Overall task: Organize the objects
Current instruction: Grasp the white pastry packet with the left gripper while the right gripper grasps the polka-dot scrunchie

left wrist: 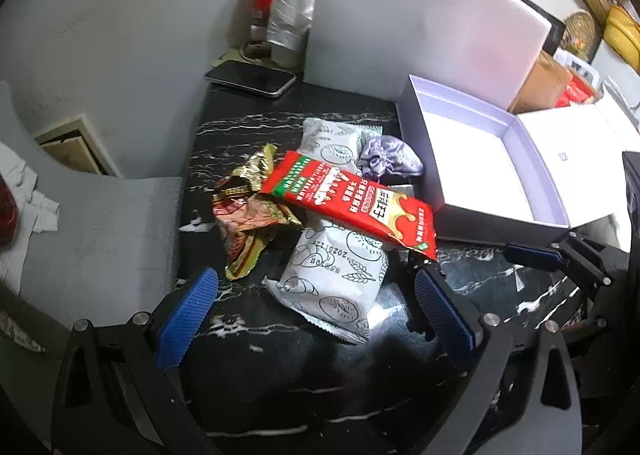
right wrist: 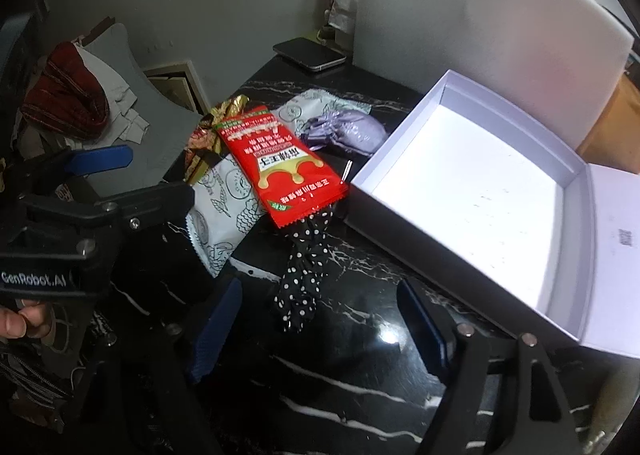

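Observation:
A pile of snack packets lies on the black marble table [left wrist: 280, 355]. A red packet [left wrist: 352, 199] [right wrist: 276, 167] lies on top. Under it are a white printed packet [left wrist: 336, 279] [right wrist: 228, 191], a second white packet [left wrist: 328, 143], a gold wrapper [left wrist: 248, 211] and a purple wrapped item [left wrist: 388, 159] [right wrist: 348, 131]. A black polka-dot cloth [right wrist: 304, 275] lies in front of the red packet. An open white box [left wrist: 476, 171] [right wrist: 472, 195] stands to the right. My left gripper [left wrist: 316, 315] is open over the near white packet. My right gripper [right wrist: 320, 327] is open just before the polka-dot cloth.
A phone [left wrist: 252, 79] lies at the table's back edge next to a jar [left wrist: 268, 11] and a tape roll [left wrist: 288, 23]. A white board [left wrist: 420, 27] stands behind the box. A grey chair [left wrist: 100, 235] with clothes [right wrist: 68, 95] is to the left.

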